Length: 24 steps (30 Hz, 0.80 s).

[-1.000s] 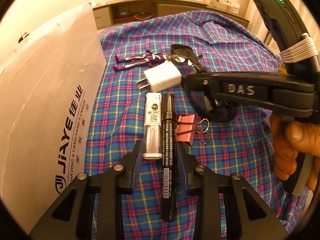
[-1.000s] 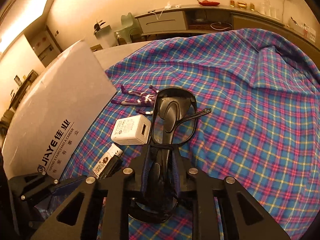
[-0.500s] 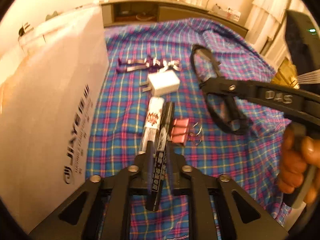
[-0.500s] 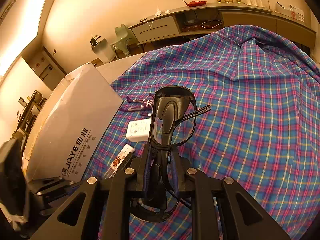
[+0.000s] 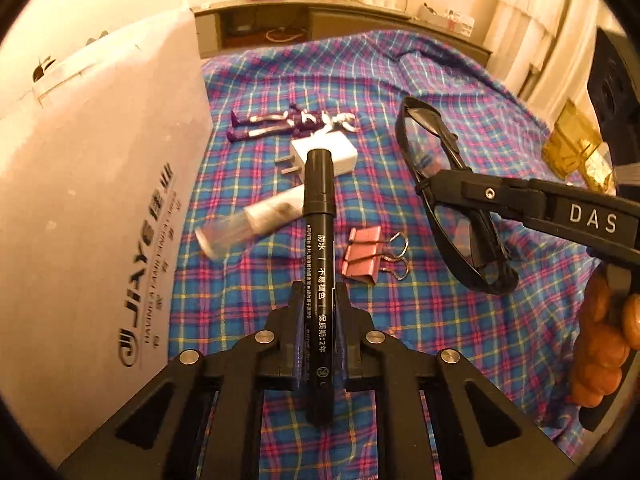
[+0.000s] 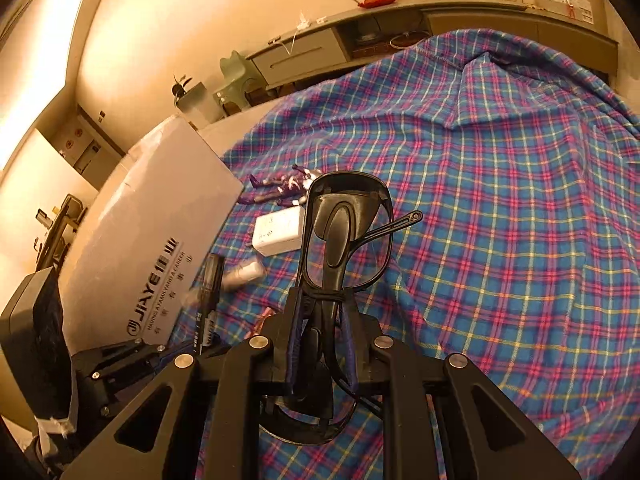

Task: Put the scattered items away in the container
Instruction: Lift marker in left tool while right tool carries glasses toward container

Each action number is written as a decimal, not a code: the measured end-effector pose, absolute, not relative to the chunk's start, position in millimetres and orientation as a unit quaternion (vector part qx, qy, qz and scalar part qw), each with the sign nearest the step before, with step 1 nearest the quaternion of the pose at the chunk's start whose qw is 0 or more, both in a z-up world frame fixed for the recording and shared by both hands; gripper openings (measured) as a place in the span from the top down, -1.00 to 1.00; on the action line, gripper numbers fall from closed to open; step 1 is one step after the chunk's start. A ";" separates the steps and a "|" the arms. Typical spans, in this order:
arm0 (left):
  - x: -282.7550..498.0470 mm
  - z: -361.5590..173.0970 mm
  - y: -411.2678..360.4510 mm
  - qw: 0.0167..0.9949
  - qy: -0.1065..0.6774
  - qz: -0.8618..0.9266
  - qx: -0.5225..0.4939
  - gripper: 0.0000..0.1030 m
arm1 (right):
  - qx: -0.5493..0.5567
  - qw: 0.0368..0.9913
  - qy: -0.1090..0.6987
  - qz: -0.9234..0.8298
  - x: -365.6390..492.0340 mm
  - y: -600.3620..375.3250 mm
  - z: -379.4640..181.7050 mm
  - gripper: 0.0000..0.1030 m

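Observation:
My left gripper (image 5: 319,294) is shut on a black marker (image 5: 319,216), held above the plaid cloth with its cap pointing away. My right gripper (image 6: 323,304) is shut on folded black glasses (image 6: 344,220), lifted off the cloth; the same glasses (image 5: 452,204) show at the right of the left wrist view. On the cloth lie a small clear-and-white bottle (image 5: 256,218), blurred, a white charger (image 5: 326,152), a purple toy figure (image 5: 288,122) and a pink binder clip (image 5: 362,254). The white cardboard box (image 5: 92,200) stands at the left.
The plaid cloth (image 6: 500,208) covers the whole surface, with folds at the far right. A low cabinet (image 6: 400,36) runs along the back wall. A person's hand (image 5: 604,344) holds the right gripper's handle. A yellowish clear object (image 5: 576,148) sits at the right edge.
My left gripper closed on the black marker and lifted it off the cloth. The small bottle beside it rolled aside and turned crosswise. The right gripper rose slightly with the glasses.

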<state>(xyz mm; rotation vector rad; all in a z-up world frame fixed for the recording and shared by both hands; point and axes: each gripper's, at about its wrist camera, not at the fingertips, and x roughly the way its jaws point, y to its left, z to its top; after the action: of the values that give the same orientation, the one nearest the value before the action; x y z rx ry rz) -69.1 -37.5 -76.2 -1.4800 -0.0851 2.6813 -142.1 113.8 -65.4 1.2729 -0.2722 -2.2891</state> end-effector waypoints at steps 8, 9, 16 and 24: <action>-62.1 -55.9 -52.0 0.053 -0.075 0.877 -0.472 0.74 | 0.455 0.259 -0.099 -0.846 -125.9 112.7 -46.2 0.62; -60.9 -54.0 -53.1 0.059 -0.082 0.876 -0.472 0.74 | 0.455 0.260 -0.098 -0.846 -123.0 111.8 -45.4 0.62; -49.5 -35.9 -61.5 0.081 -0.115 0.879 -0.456 0.75 | 0.452 0.262 -0.101 -0.847 -106.5 112.9 -39.3 0.62; -36.8 -14.6 -63.7 0.072 -0.100 0.893 -0.433 0.75 | 0.446 0.272 -0.105 -0.846 -77.4 110.0 -30.0 0.62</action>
<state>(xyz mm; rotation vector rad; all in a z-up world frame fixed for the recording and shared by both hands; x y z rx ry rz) -36.8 -63.7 -14.6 -1.3005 -0.3002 2.6842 -77.4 110.0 -30.0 1.1999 -0.2826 -2.2787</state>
